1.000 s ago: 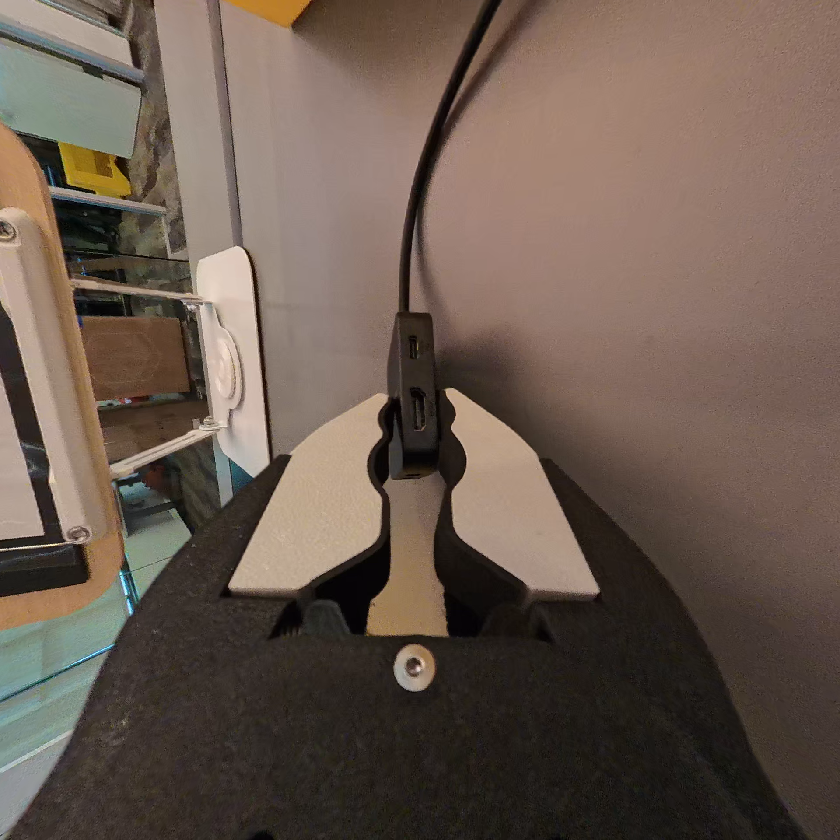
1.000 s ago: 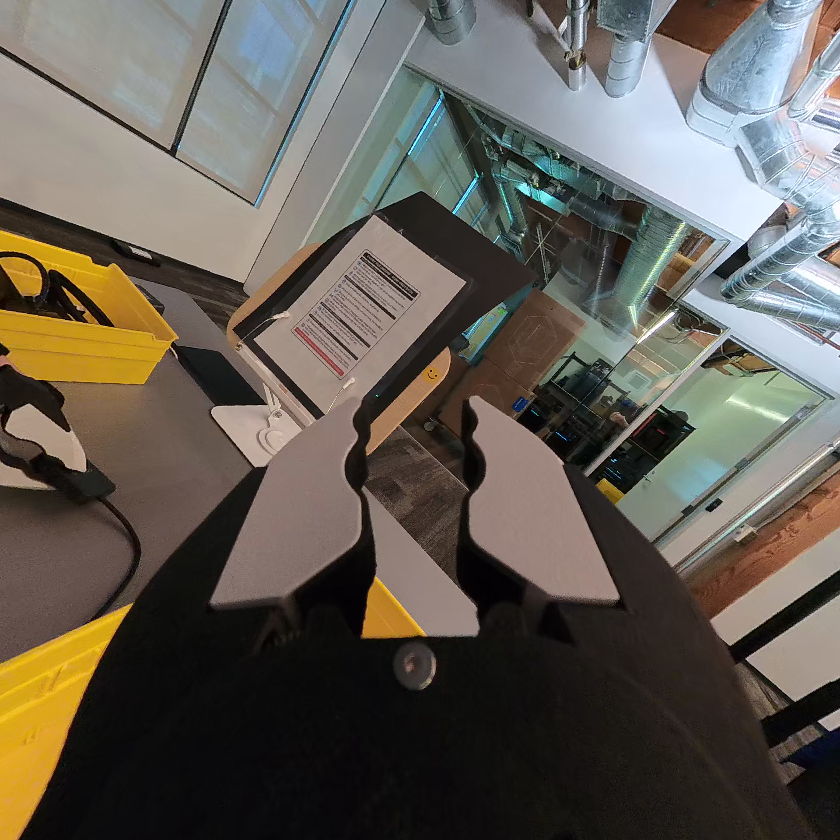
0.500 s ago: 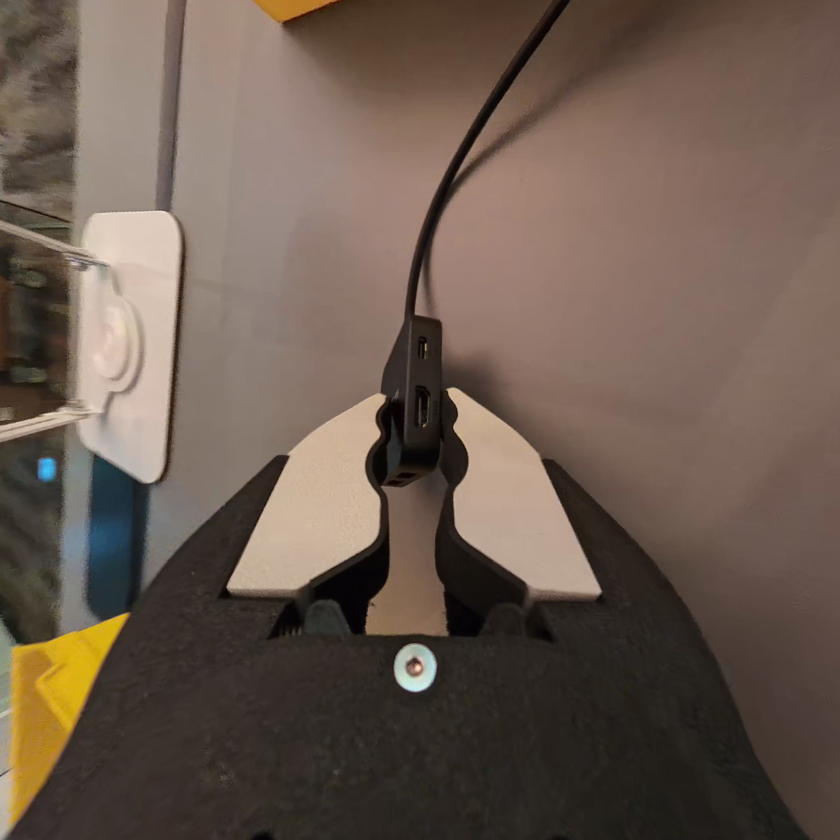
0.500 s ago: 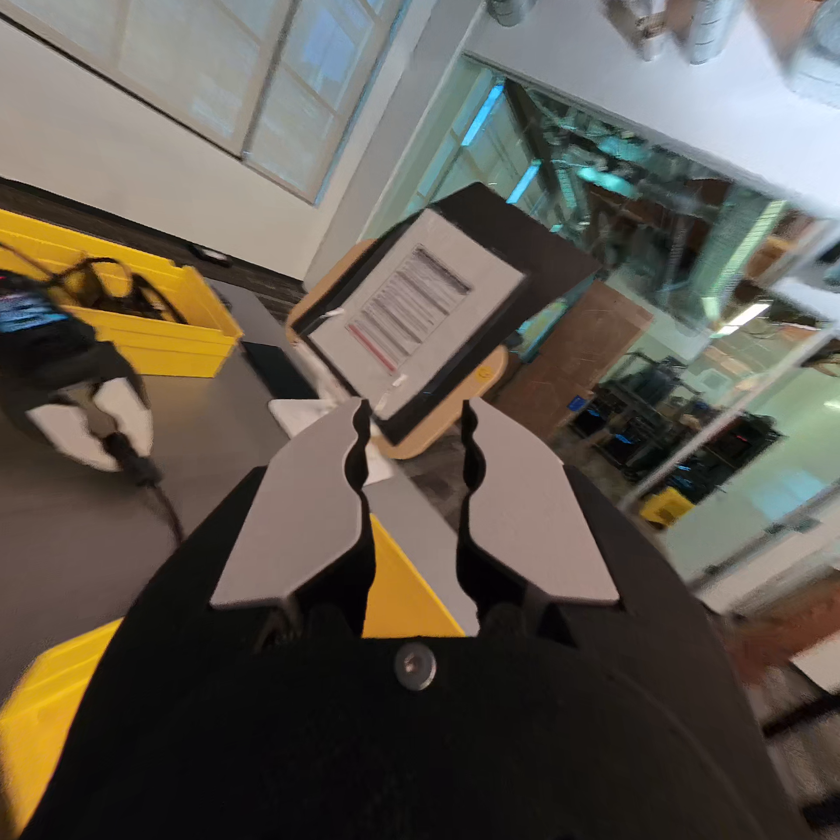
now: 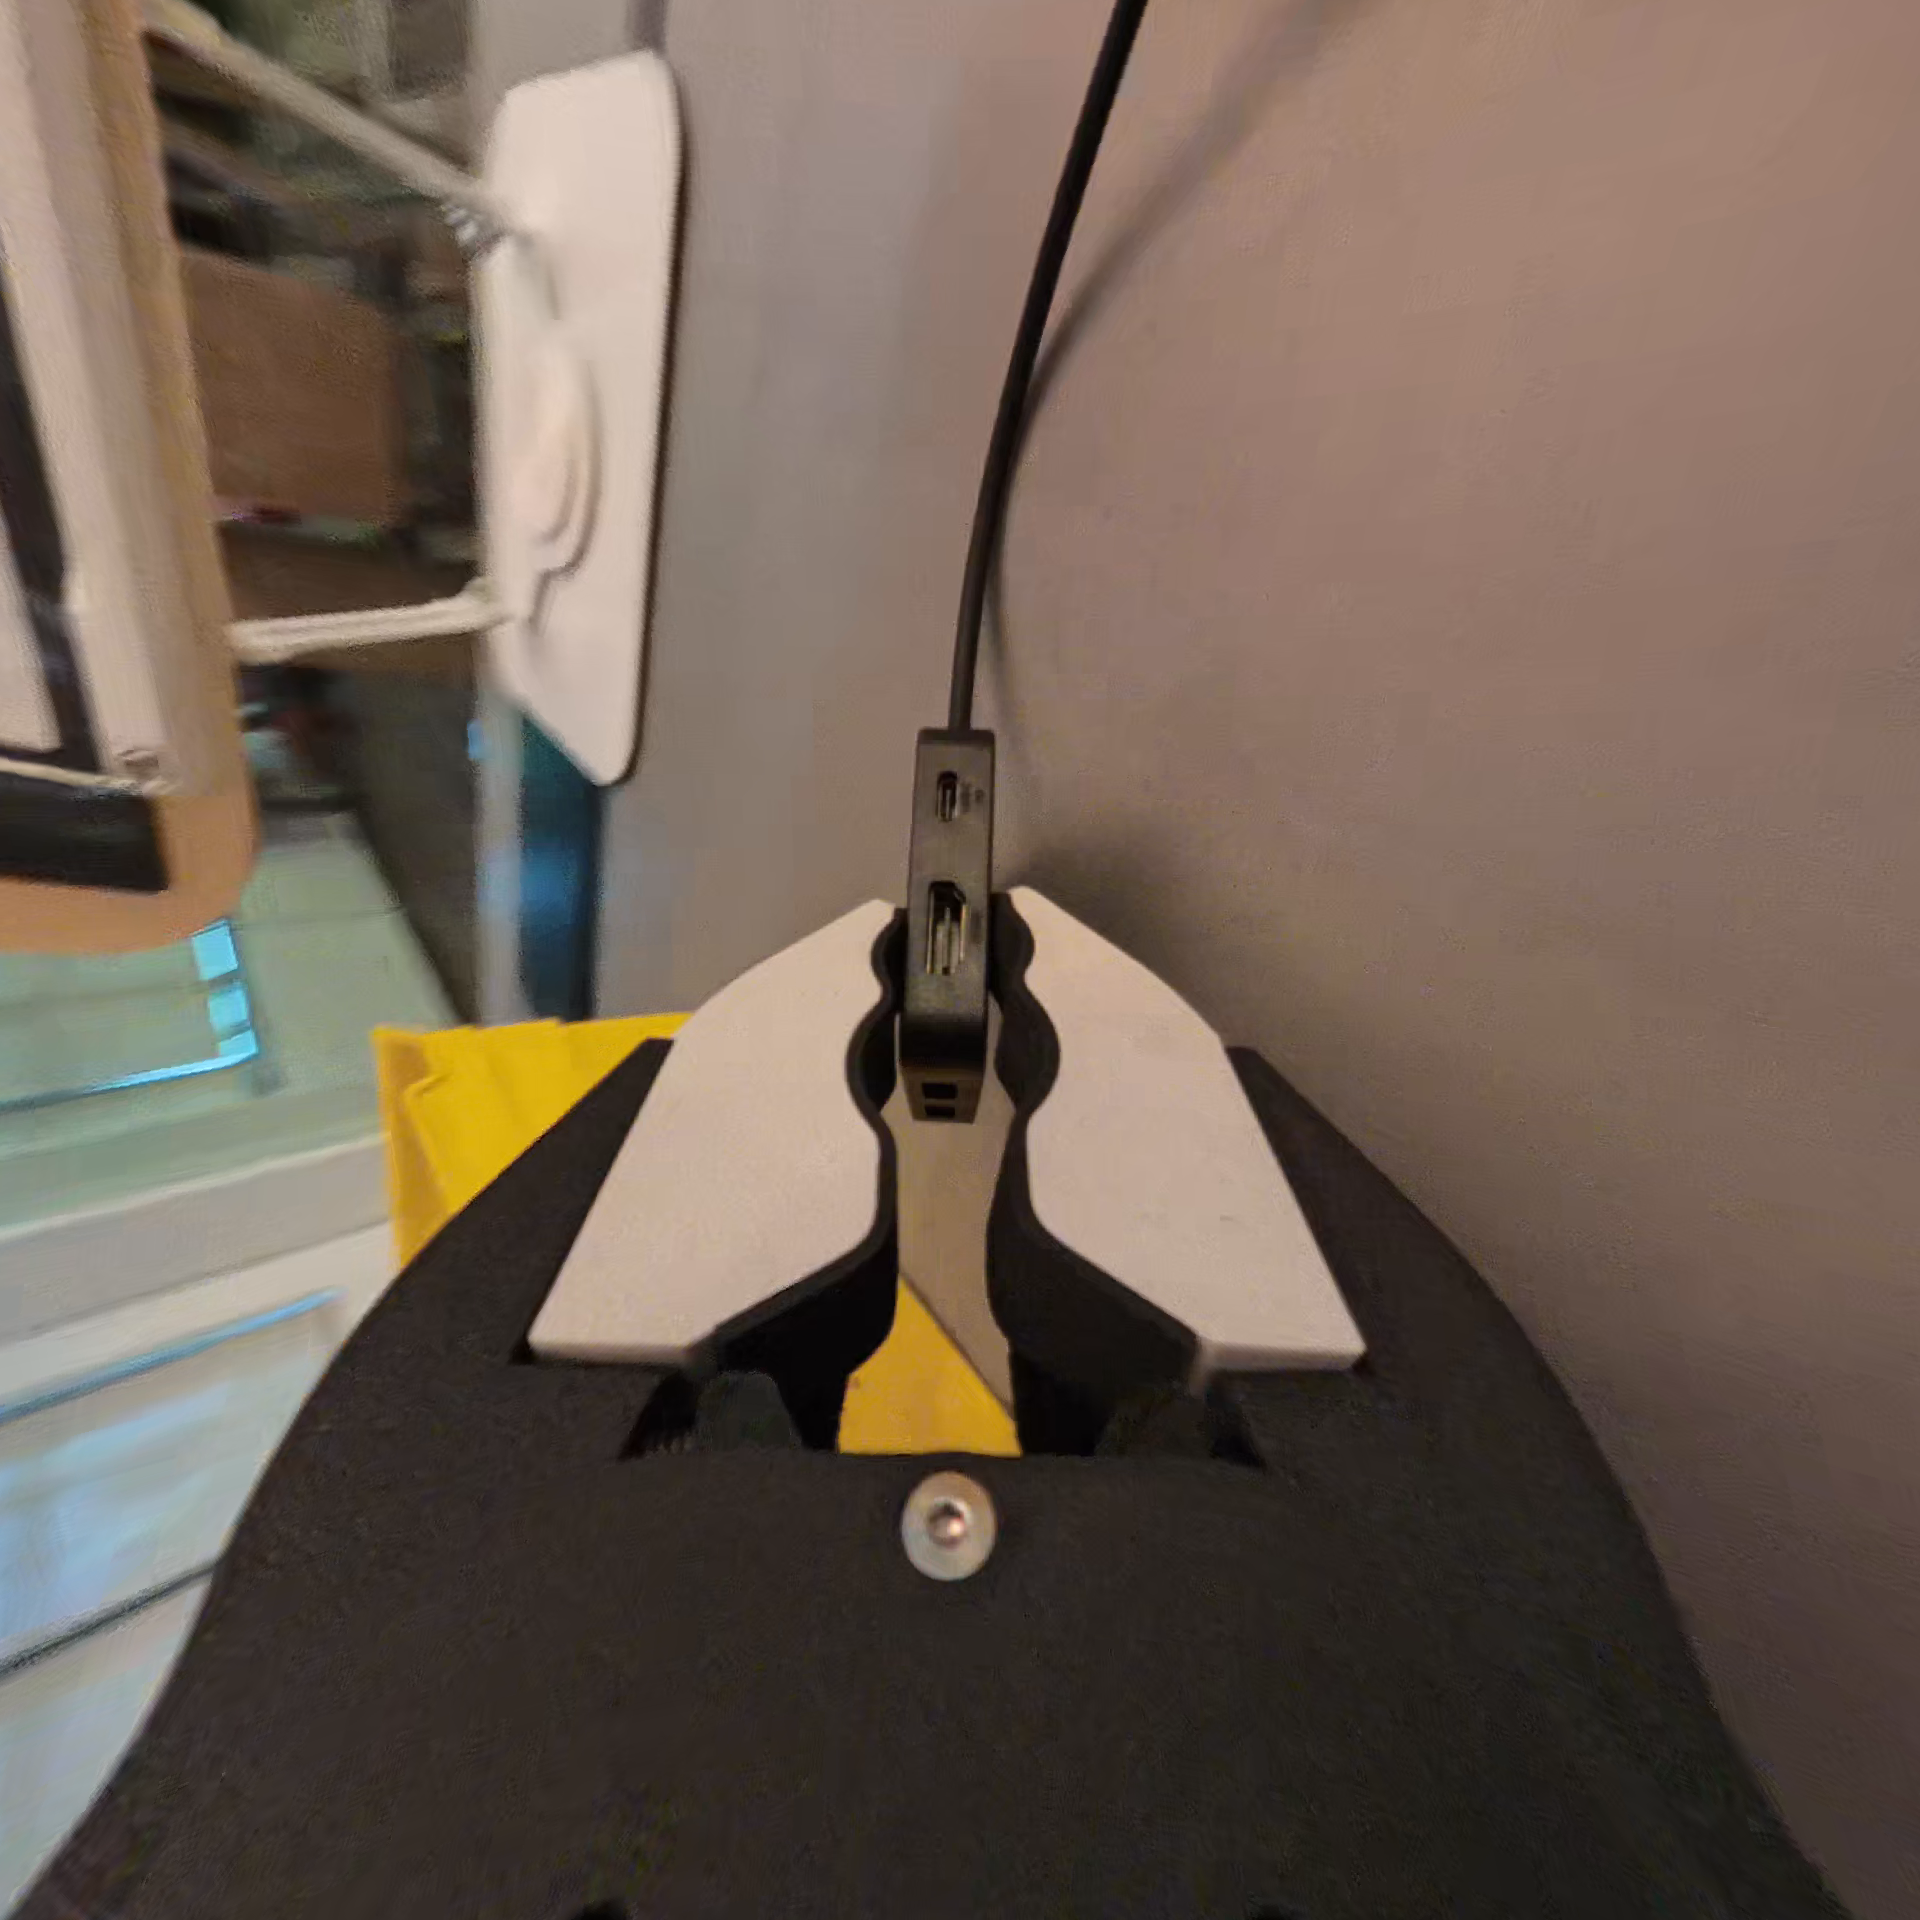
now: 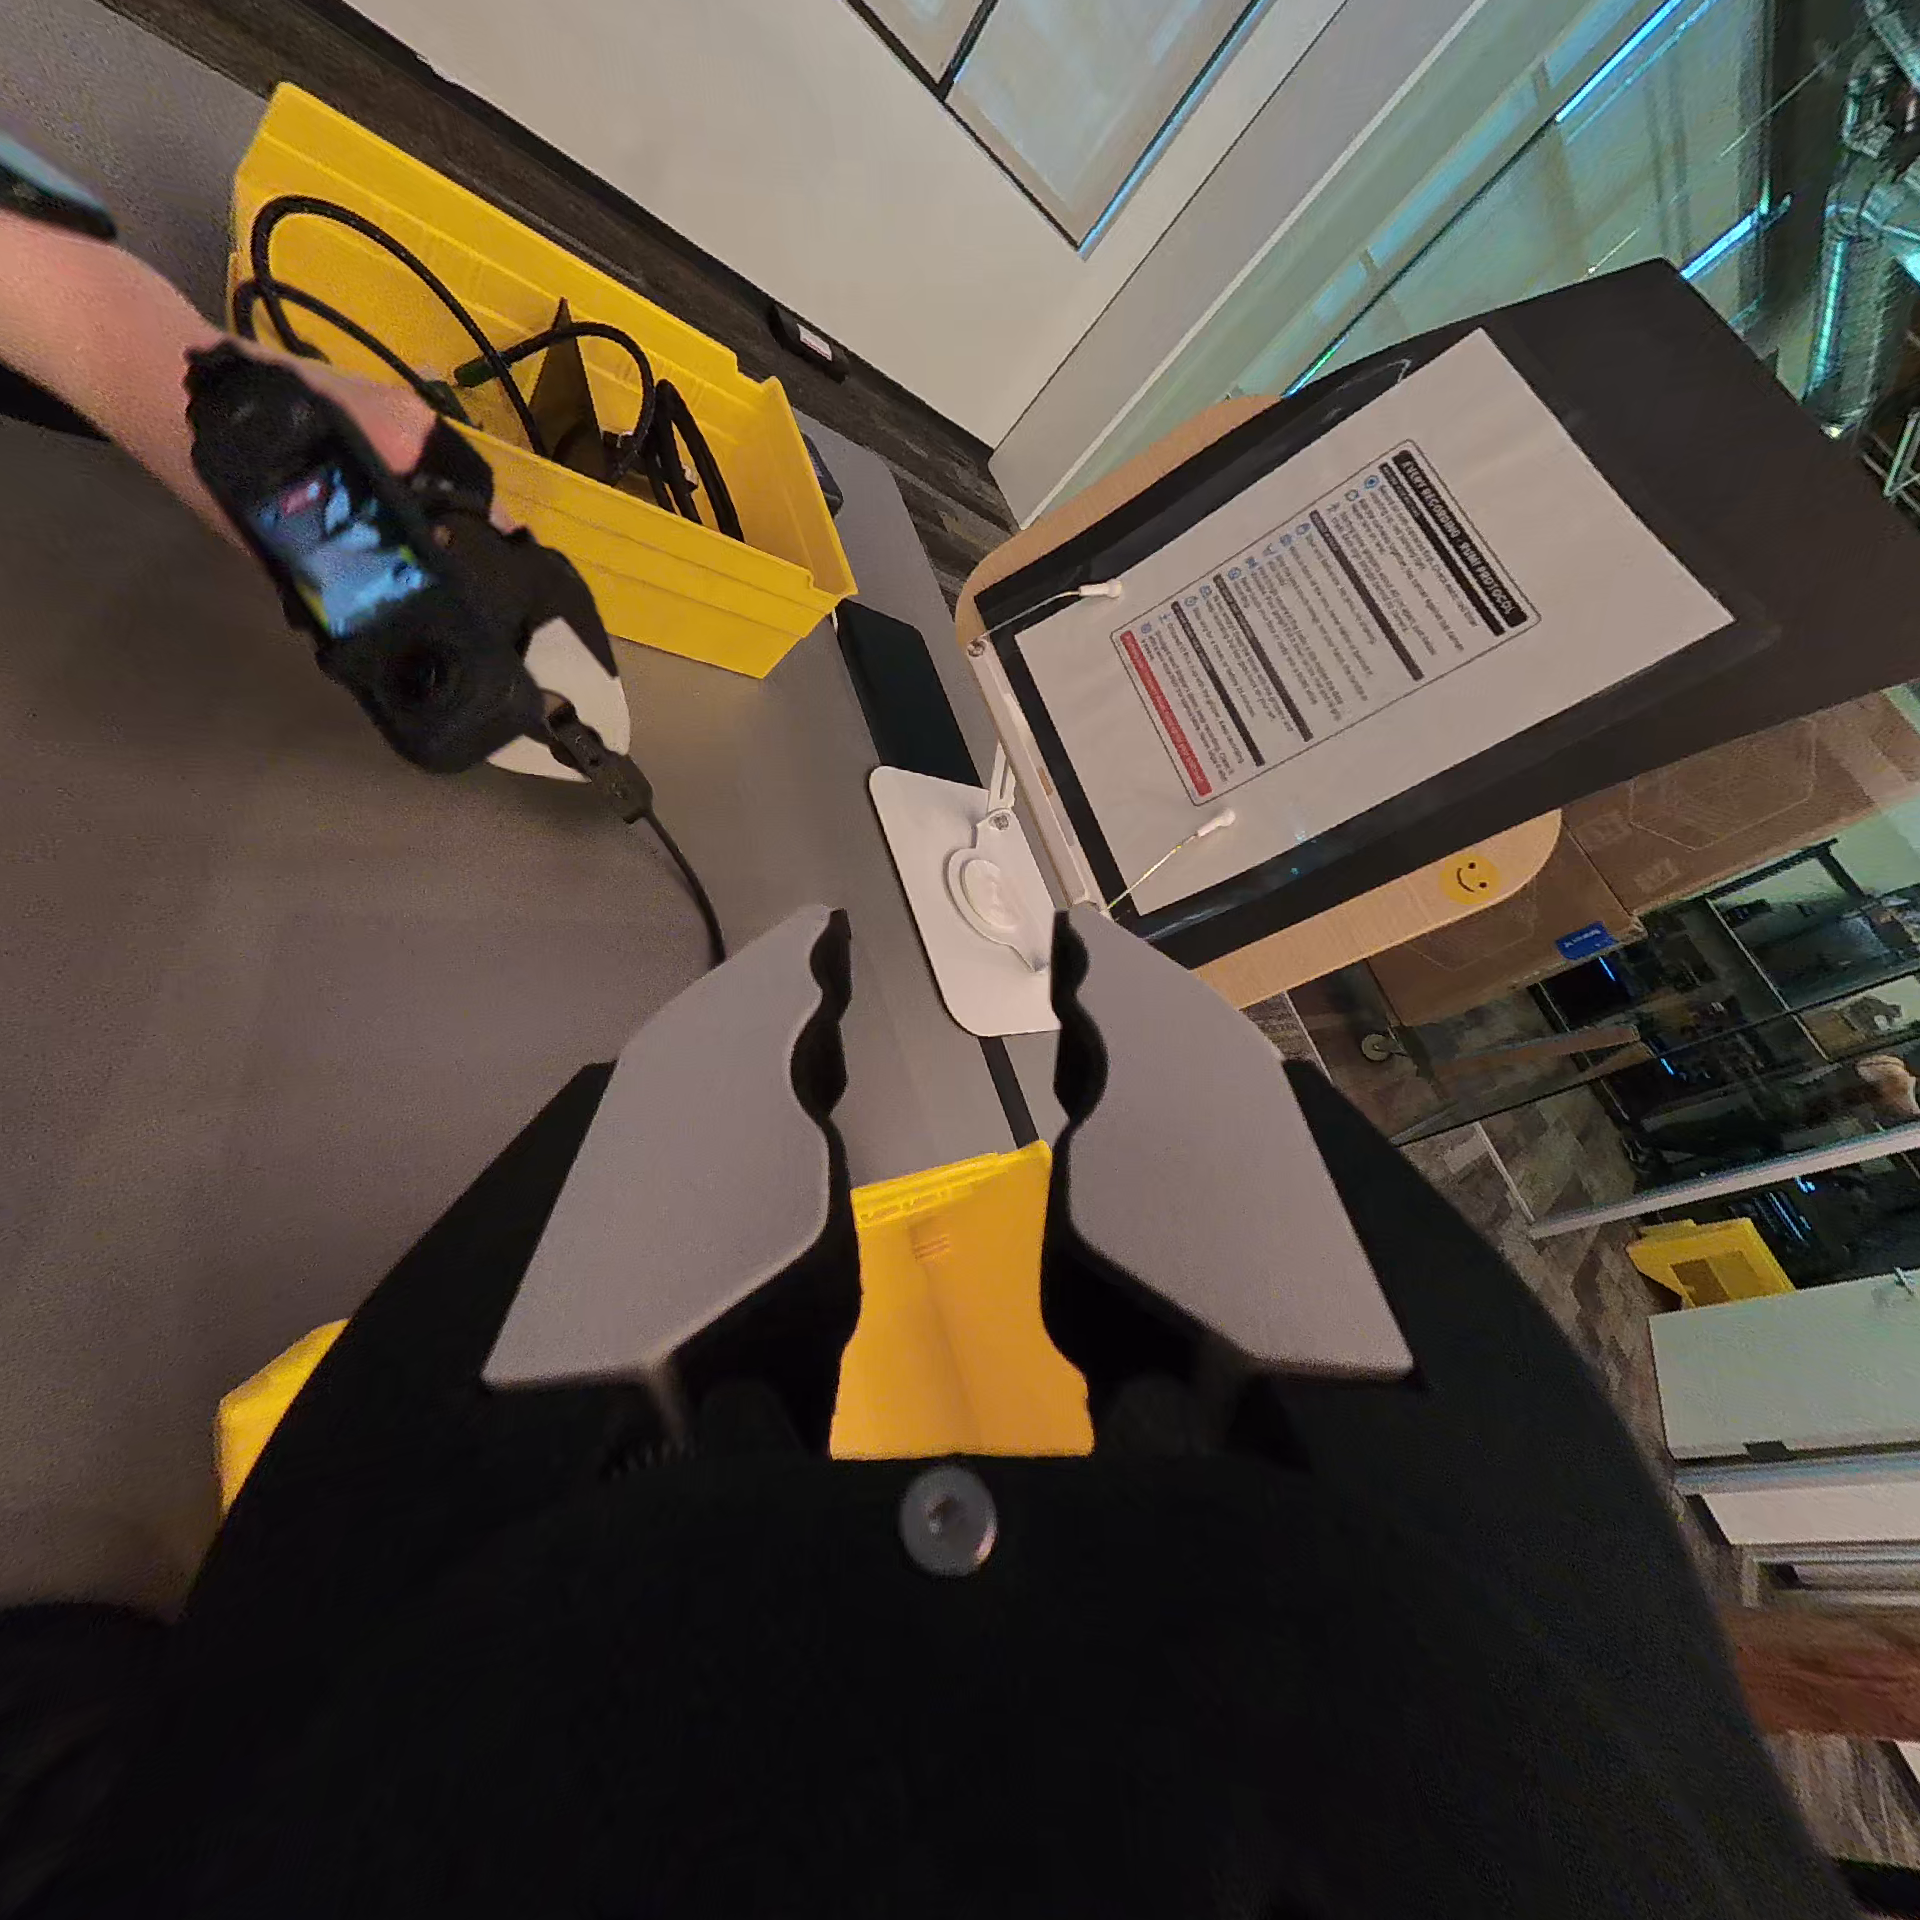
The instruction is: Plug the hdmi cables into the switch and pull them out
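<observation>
The left gripper clamped the slim black rectangular switch edge-on between its grey fingertips, ports facing the camera, its thin black cable trailing over the grey tabletop. The right gripper was parted wide and empty above a yellow plastic bin, well apart from the switch.

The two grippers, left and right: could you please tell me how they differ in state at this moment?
The left gripper is shut on the black switch, whose cable runs away from it; the right gripper is open and holds nothing. The left gripper sits low over the grey table, while the right gripper hangs above a yellow bin. Both have pale, wavy-edged fingers on black bodies.
</observation>
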`<act>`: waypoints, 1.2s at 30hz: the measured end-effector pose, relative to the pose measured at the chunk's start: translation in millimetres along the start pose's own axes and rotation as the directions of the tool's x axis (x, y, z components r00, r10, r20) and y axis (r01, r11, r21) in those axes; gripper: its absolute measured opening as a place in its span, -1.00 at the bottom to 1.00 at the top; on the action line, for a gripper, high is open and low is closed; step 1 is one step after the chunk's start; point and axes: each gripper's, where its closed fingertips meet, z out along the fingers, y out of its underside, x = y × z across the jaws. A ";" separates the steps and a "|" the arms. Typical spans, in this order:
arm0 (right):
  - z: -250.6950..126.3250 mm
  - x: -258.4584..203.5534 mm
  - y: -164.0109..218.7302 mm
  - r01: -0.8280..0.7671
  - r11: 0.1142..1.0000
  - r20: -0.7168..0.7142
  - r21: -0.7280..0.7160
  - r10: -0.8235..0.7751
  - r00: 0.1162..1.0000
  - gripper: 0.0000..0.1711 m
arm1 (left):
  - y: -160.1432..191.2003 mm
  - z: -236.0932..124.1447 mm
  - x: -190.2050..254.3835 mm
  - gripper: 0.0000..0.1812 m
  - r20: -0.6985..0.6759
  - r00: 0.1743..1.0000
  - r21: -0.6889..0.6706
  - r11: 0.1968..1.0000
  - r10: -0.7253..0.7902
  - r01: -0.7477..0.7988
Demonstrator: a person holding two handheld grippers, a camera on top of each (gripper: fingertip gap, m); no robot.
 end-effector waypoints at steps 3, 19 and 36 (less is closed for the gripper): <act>-2.3 3.6 3.7 -0.004 1.000 -0.016 -0.011 0.004 1.000 -0.56 | 5.5 16.8 14.2 -0.74 0.012 0.999 -0.047 0.998 -0.051 0.051; -25.2 19.3 12.6 -0.046 0.999 -0.065 0.005 0.046 0.997 -0.56 | 21.4 -106.2 -47.5 -0.23 -0.202 0.805 0.256 0.763 -0.558 0.593; -14.9 18.2 28.2 -0.052 0.997 -0.054 -0.063 0.049 0.997 -0.56 | 243.0 -127.3 -25.8 -0.40 0.008 0.977 -0.123 0.970 -0.212 0.212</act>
